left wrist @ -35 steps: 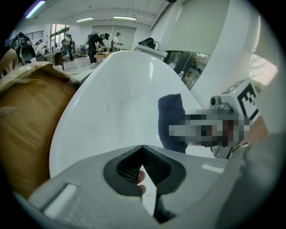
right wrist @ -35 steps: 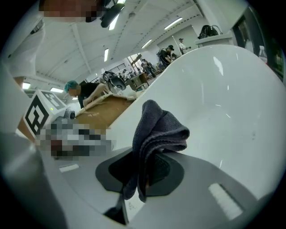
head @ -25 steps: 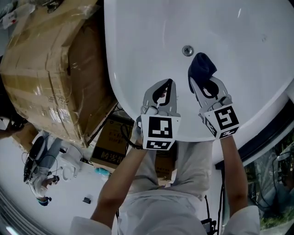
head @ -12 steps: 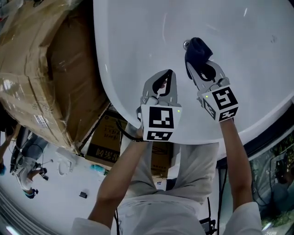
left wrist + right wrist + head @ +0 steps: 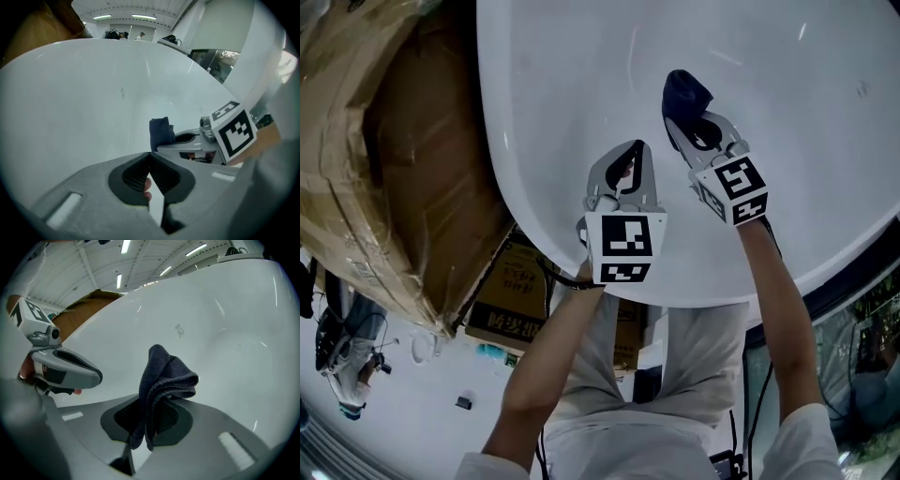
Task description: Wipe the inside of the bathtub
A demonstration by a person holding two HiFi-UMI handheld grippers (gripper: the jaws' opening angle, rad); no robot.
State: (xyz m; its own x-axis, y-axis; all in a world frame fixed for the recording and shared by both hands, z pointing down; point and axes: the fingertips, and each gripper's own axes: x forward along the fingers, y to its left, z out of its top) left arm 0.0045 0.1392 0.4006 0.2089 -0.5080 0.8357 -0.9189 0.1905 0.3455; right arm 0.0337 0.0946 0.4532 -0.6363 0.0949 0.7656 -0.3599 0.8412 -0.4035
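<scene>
A white bathtub (image 5: 581,84) fills the upper part of the head view, its inside smooth and glossy. My right gripper (image 5: 682,120) is shut on a folded dark blue cloth (image 5: 684,95), which sticks out past the jaws over the tub's inner wall. The right gripper view shows the dark blue cloth (image 5: 161,385) pinched between the pads, bunched above them. My left gripper (image 5: 628,159) hangs just left of the right one, over the near tub wall, shut with nothing in it. In the left gripper view the cloth (image 5: 161,133) shows beyond my closed jaws.
A large cardboard-wrapped package (image 5: 384,159) stands against the tub's left side. A printed cardboard box (image 5: 511,305) lies on the floor below the rim. A dark frame (image 5: 853,272) runs along the tub's right edge. The person's legs stand at the near rim.
My right gripper has carried the cloth up and leftward over the tub wall, covering the drain fitting seen earlier. The left gripper has stayed almost where it was.
</scene>
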